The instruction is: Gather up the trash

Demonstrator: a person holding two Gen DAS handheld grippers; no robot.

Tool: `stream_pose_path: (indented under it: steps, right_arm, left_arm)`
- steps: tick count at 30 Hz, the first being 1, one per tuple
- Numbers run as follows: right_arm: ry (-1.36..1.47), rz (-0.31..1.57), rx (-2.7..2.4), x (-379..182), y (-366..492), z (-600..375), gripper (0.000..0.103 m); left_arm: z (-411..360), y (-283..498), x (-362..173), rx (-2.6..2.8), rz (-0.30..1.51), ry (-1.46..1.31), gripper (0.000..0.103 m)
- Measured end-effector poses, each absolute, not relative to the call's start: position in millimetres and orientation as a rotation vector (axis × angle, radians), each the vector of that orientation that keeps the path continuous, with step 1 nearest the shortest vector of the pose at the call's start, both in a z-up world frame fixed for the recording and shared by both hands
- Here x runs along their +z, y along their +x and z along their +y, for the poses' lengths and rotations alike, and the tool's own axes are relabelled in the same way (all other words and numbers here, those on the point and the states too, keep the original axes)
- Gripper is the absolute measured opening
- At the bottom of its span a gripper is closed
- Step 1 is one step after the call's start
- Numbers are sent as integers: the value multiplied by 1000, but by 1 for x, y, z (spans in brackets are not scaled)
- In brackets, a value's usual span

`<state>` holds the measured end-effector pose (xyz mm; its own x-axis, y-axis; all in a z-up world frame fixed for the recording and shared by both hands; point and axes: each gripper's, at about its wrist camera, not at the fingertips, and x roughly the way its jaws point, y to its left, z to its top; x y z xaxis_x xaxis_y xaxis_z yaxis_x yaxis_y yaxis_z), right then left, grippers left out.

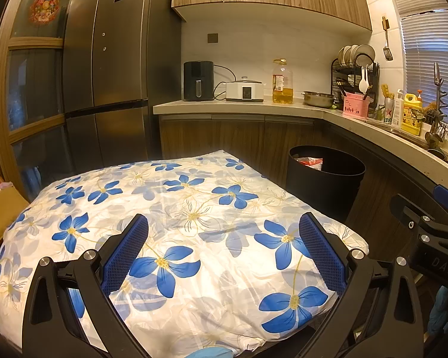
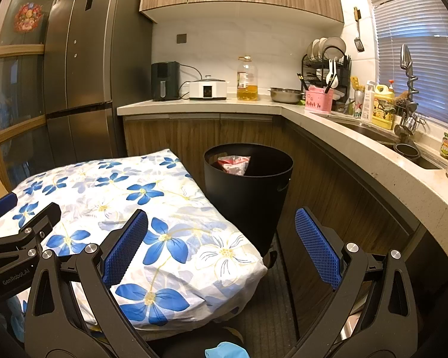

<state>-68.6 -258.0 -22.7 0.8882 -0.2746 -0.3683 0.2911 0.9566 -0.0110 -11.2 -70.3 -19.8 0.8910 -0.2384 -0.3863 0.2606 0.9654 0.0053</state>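
A black round trash bin stands on the floor between the table and the counter cabinets. Red and clear plastic wrappers lie inside it. My left gripper hovers open over the flowered tablecloth, with nothing between its blue pads. My right gripper is open too, above the table's right corner and short of the bin. No loose trash shows on the cloth. Each gripper shows at the edge of the other's view.
An L-shaped counter carries an air fryer, a cooker, an oil bottle, a steel bowl, a dish rack and a sink. A tall dark fridge stands at the left. A blue glove shows at the bottom.
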Motion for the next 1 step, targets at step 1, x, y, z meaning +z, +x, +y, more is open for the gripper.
stream_pose_path:
  steps: [1]
  right_arm:
    - [45, 375, -294, -23, -69, -257, 98]
  left_arm:
    - [-71, -12, -20, -260, 393, 58, 97]
